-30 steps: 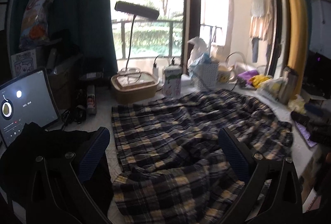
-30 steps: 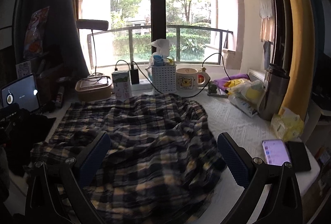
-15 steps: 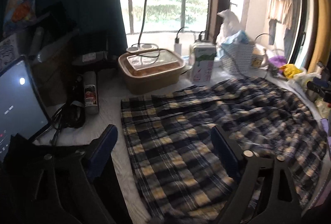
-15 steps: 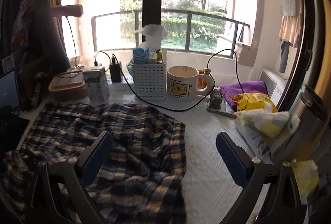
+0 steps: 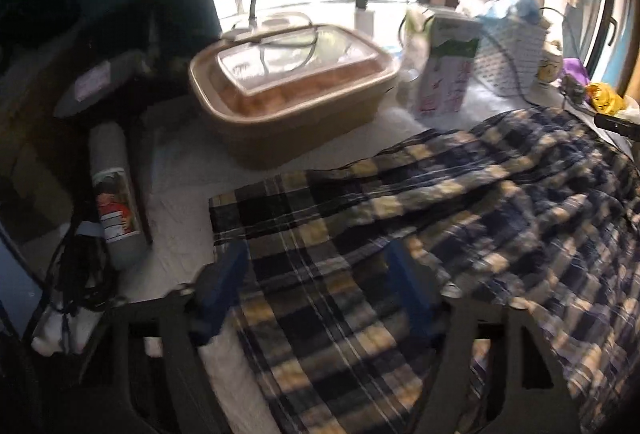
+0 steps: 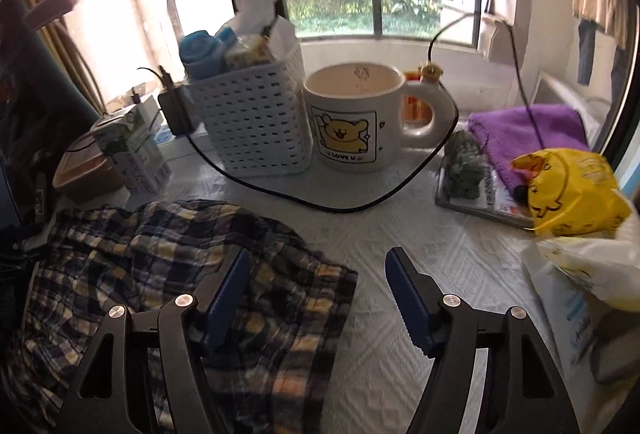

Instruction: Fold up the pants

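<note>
Navy and yellow plaid pants (image 5: 420,218) lie spread and rumpled on a white textured tabletop (image 6: 400,230). My left gripper (image 5: 320,262) hangs over the far left corner of the pants, its jaws closing with the cloth's edge strip between the blue pads, which stand apart from it. In the right wrist view the same pants (image 6: 160,254) end in a corner just under my right gripper (image 6: 318,266). Its jaws are closing too; the left pad is over the cloth, the right pad over bare table.
A tan lidded container (image 5: 292,97), a carton (image 5: 444,69) and a lying can (image 5: 116,201) crowd the far left. A white basket (image 6: 256,121), a bear mug (image 6: 356,117), a black cable (image 6: 320,203), a purple cloth (image 6: 528,133) and a yellow bag (image 6: 572,193) ring the right end.
Both grippers have swung outward and lower, the left to the pants' left corner, the right to their right corner. Both pairs of jaws have narrowed. The pants lie unmoved.
</note>
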A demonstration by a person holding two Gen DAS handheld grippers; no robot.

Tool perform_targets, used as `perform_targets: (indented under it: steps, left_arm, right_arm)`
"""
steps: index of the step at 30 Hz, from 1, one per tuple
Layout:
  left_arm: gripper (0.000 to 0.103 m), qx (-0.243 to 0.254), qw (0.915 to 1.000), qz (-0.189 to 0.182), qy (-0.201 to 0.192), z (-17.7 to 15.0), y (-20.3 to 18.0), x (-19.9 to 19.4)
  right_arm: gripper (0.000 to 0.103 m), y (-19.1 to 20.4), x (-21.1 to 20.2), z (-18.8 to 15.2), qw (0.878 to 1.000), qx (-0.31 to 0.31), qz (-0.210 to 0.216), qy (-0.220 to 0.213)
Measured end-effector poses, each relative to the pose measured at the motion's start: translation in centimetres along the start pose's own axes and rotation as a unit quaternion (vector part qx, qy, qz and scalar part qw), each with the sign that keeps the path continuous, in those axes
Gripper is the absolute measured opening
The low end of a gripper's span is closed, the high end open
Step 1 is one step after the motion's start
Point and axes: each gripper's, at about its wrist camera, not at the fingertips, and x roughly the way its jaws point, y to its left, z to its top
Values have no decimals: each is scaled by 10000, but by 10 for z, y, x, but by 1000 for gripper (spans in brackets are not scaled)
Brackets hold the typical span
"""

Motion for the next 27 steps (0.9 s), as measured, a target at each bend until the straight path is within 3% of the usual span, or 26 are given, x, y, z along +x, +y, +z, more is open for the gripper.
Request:
perform_targets:
  steps: [3, 4, 7, 8, 9, 13, 17, 20, 27]
  left_arm:
    - [49, -2, 9998, -136, 163, -1, -1, 13]
    - [49, 20, 9998, -145, 146, -4, -3, 14]
    - [46, 1, 9998, -172, 65, -4, -3, 14]
    - [42, -21, 9998, -179, 51, -4, -2, 14]
    - [33, -30, 9998, -202, 40, -2, -1, 14]
    - [3, -122, 9985, -532, 55, 6, 5, 16]
    - [1, -77, 9981, -618, -27, 12, 5, 13]
    - [0, 37, 9981, -584, -171, 23, 1, 7]
    - [0, -14, 9975, -596, -391, 36, 8, 4]
  right_arm:
    - [72, -12, 26, 5, 9980, 301, 307, 470]
    - [67, -12, 34, 2, 9961, 381, 470, 650]
    - [62, 5, 34, -5, 9969, 57, 434, 654]
    - [40, 12, 33, -10, 9965, -35, 488, 672]
    - [31, 16, 33, -13, 9960, -47, 543, 704]
    - [28, 30, 21, -19, 9986, -304, 141, 399]
    - [27, 27, -13, -6, 9978, -277, -521, -298]
    - [27, 19, -27, 3, 9946, -236, -852, -535]
    - [27, -3, -22, 12, 9877, -223, -1452, -539]
